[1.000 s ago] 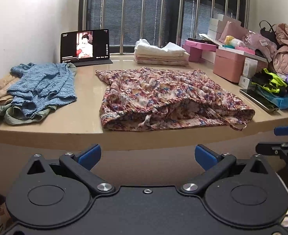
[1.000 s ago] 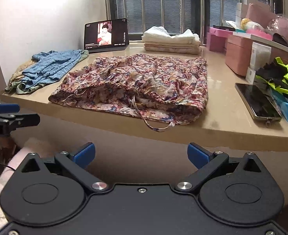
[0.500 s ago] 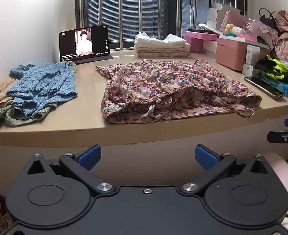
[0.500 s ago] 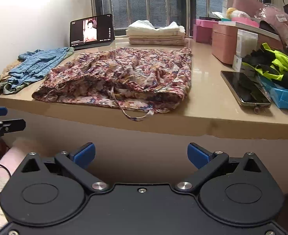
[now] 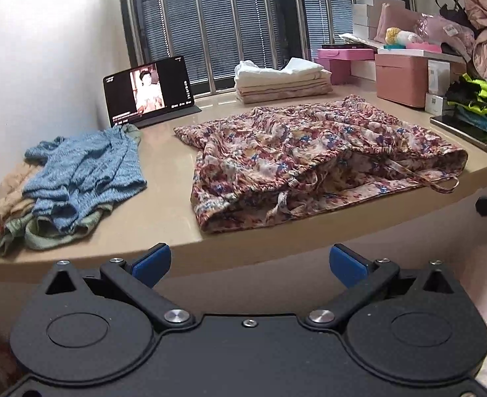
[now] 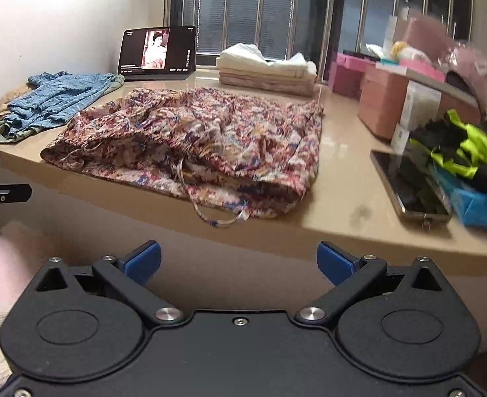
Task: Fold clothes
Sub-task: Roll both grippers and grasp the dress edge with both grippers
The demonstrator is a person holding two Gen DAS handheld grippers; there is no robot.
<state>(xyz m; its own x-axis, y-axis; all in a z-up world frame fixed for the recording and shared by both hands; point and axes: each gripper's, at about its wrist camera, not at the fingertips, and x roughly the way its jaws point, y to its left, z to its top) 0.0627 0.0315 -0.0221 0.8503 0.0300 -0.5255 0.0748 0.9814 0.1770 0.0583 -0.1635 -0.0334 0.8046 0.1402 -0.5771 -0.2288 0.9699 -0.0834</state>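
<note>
A floral garment (image 5: 312,155) (image 6: 203,142) lies spread and rumpled on the beige counter (image 5: 164,152), its thin strap (image 6: 220,218) hanging over the front edge. A blue knit top (image 5: 84,172) (image 6: 58,99) sits crumpled on other clothes at the left. A folded stack (image 5: 281,79) (image 6: 266,69) rests by the window. My left gripper (image 5: 248,263) is open and empty, below the counter's front edge. My right gripper (image 6: 238,259) is likewise open and empty, short of the edge. Each gripper's tip shows at the side of the other's view.
A tablet (image 5: 149,92) playing video stands at the back left. Pink boxes (image 5: 402,76), a phone (image 6: 408,185), a neon-and-black item (image 6: 458,145) and bags crowd the right side. The window bars (image 5: 243,16) close off the back.
Both grippers have risen and tilted, so the counter top shows more from above. The garment has not moved. Both stay open.
</note>
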